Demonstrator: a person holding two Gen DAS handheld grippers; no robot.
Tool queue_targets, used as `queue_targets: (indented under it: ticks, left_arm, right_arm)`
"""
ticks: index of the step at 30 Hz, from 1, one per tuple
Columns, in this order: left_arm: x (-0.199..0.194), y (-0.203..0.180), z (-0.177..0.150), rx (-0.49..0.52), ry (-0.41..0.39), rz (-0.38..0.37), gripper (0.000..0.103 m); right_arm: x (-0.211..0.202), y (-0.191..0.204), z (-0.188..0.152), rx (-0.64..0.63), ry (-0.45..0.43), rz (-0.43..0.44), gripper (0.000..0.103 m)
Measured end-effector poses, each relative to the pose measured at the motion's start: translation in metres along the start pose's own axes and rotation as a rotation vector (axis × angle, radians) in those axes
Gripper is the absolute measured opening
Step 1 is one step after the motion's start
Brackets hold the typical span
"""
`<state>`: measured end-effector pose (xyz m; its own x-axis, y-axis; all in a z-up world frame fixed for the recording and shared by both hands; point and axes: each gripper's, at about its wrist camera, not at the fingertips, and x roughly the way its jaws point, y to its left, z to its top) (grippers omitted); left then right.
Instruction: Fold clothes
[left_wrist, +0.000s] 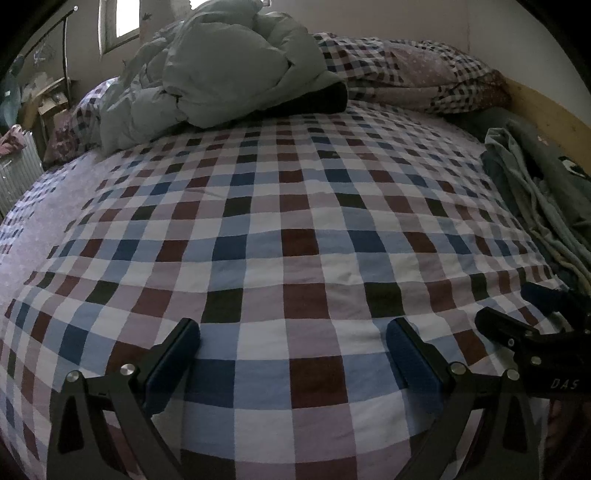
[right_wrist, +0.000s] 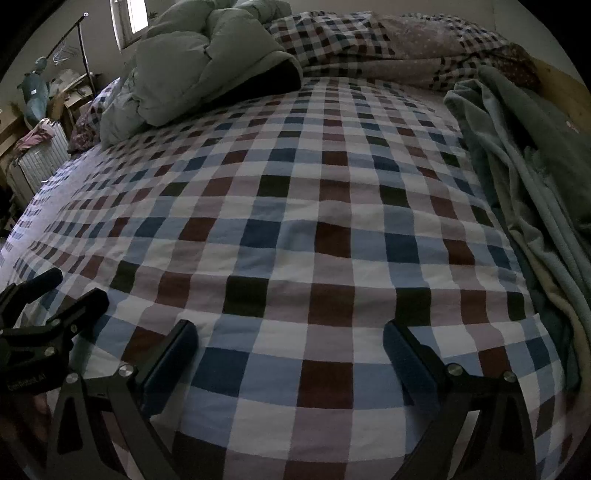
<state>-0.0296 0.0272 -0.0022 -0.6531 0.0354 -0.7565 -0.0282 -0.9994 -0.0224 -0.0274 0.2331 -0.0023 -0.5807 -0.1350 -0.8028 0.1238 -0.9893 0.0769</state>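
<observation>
Right wrist view: clothes (right_wrist: 524, 192), a loose heap of pale green and grey-blue garments, at the right edge of the bed (right_wrist: 295, 236), against the wooden side board. Fleece-like knit, ribbed edges, one cream layer low in the heap. Judged soft, light, limp; likely to sag and drag when lifted, not slippery, not fragile. Layers tangled, so single pieces hard to tell apart. Best hold judged to be a free hem or ribbed edge at the near side of the heap, one corner per hand-held gripper.

Right hand-held gripper (right_wrist: 290, 350): fingers spread wide, nothing between them, over bare checked sheet, near the heap but apart from it. Left hand-held gripper (left_wrist: 291, 350): fingers spread wide, empty, over the middle of the sheet, well apart from the clothes.

Shown by right wrist view only: most of the heap's length, its folds and cream layer, the left hand-held gripper at lower left.

Shown by left wrist view only: a dark-and-white patch on the grey garment at far right, the right hand-held gripper at lower right.

Both views: duvet (left_wrist: 229, 66) bundled at the far end, checked pillows (left_wrist: 417, 70) beside it, untouched.
</observation>
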Motion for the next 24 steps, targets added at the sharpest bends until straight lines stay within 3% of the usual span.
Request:
queue_targets:
  ticks: [24]
  left_arm:
    - [-0.0012, -0.0019, -0.0030, -0.025, -0.008, -0.002, 0.103]
  right_arm:
    - [-0.0007, 0.0008, -0.0009, 0.003, -0.004, 0.000, 0.103]
